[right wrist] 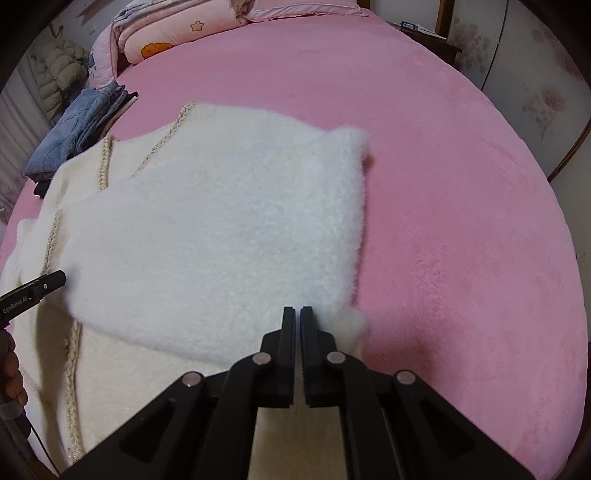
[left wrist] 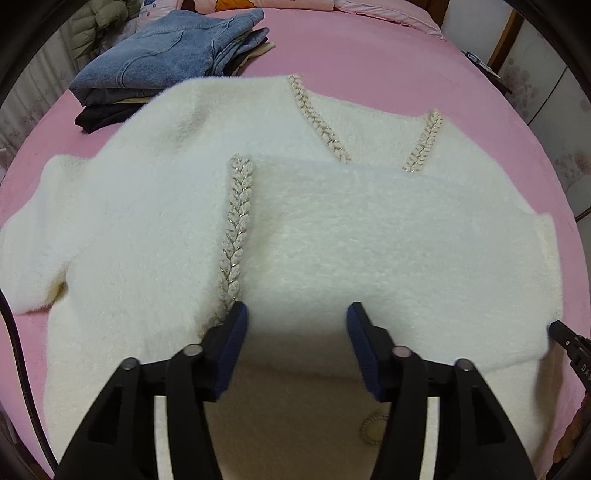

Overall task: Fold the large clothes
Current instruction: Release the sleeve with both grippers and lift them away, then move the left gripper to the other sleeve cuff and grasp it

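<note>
- A fluffy white cardigan [left wrist: 147, 221] lay spread on a pink plush bedspread [left wrist: 369, 48], one side folded inward over its front so the woolly inner face showed as a flat panel [right wrist: 221, 229].
- Braided cream trim with a thin gold thread [left wrist: 236, 225] ran down the front edge and around the V neckline; a round, bead-rimmed button [left wrist: 375, 430] sat low on the garment, partly behind a finger of the left gripper.
- The left gripper [left wrist: 297, 321] hung above the folded panel with its blue-padded jaws released and standing apart, nothing between them.
- The right gripper [right wrist: 297, 314] was clenched, its pads all but meeting at the lower corner of the folded panel; whether any fleece was pinched between them could not be made out.
- A stack of folded clothes topped by blue denim [left wrist: 173, 48] rested on the bedspread beyond the cardigan, with dark and cream items beneath it mostly hidden.
- A pink quilt with cartoon prints [right wrist: 166, 33] was bundled at the head of the bed, cut off by the frame.
- A puffy olive jacket [right wrist: 55, 70] showed dimly at the left edge.
</note>
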